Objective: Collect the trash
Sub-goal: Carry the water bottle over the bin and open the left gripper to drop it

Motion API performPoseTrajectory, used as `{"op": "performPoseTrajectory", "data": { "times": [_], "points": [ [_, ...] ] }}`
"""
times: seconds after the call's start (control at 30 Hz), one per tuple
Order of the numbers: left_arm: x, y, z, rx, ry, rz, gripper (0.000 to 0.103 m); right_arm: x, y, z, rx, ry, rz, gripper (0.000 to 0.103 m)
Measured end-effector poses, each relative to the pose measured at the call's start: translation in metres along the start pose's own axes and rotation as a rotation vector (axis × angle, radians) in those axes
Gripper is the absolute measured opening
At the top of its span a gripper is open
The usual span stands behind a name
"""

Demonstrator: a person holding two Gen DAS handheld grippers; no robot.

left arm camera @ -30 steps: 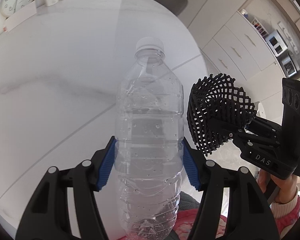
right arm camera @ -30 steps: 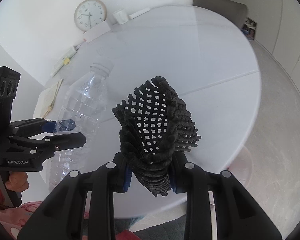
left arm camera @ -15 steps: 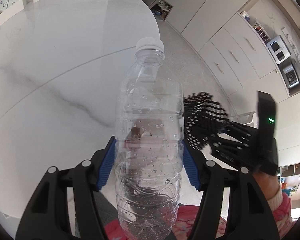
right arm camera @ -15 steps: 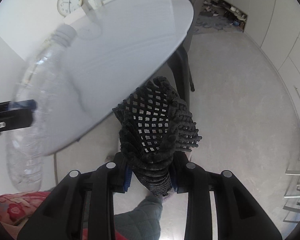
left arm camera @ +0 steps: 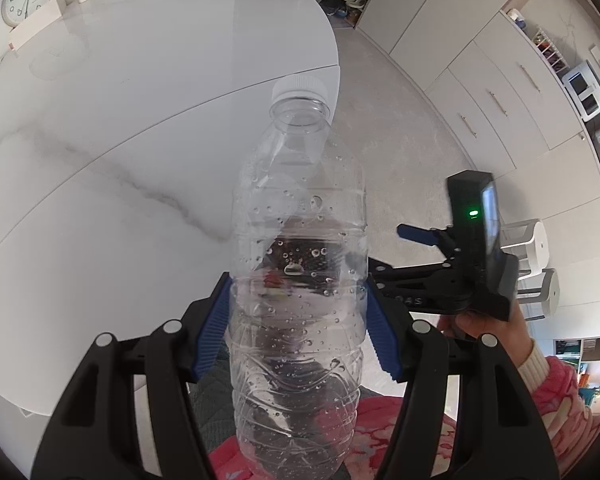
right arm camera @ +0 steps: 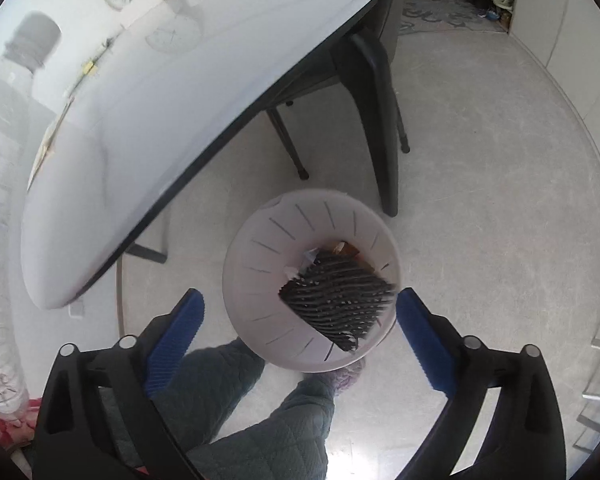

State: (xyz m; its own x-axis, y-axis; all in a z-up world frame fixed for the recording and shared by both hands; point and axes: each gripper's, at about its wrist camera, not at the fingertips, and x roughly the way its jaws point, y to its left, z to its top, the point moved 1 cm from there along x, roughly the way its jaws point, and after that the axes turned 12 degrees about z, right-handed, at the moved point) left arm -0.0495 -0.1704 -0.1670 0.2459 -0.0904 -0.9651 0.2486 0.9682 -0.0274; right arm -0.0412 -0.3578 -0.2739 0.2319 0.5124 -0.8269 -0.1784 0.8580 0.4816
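Note:
A clear empty plastic bottle (left arm camera: 300, 240) with a white cap stands upright between the blue pads of my left gripper (left arm camera: 298, 312), which is shut on its middle. The same bottle shows blurred at the left edge of the right wrist view (right arm camera: 4, 160). My right gripper (right arm camera: 300, 300) hangs over a white waste bin (right arm camera: 252, 248) on the floor; its jaws are opening wide and nothing is between them. A black foam net (right arm camera: 336, 300) lies inside the bin on other scraps. In the left wrist view a hand holds the right gripper (left arm camera: 452, 264) just right of the bottle.
The round white marble table (left arm camera: 100, 160) fills the left side, its edge (right arm camera: 204, 148) overhanging the floor near the bin. A dark chair (right arm camera: 376, 92) stands under it. The person's legs in green quilted trousers (right arm camera: 260, 420) are just below the bin. White cabinets (left arm camera: 500, 92) line the right wall.
The right gripper has opened and let go of the black net, which now lies in the bin. Both grippers have moved off the table top to beyond its edge, the right one lower.

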Motion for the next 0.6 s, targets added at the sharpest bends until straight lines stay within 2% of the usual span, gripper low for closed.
{"op": "performPoseTrajectory", "data": {
  "times": [0.33, 0.5, 0.6],
  "points": [
    [0.010, -0.037, 0.006, 0.133, 0.024, -0.025, 0.061, -0.077, -0.005, -0.006, 0.078, -0.158, -0.037, 0.100],
    [0.042, -0.068, 0.001, 0.252, 0.124, 0.006, 0.061, -0.108, -0.011, -0.009, 0.096, -0.210, -0.070, 0.100],
    [0.079, -0.085, 0.000, 0.286, 0.217, 0.025, 0.061, -0.119, -0.017, -0.013, 0.109, -0.224, -0.085, 0.100]
  ]
}}
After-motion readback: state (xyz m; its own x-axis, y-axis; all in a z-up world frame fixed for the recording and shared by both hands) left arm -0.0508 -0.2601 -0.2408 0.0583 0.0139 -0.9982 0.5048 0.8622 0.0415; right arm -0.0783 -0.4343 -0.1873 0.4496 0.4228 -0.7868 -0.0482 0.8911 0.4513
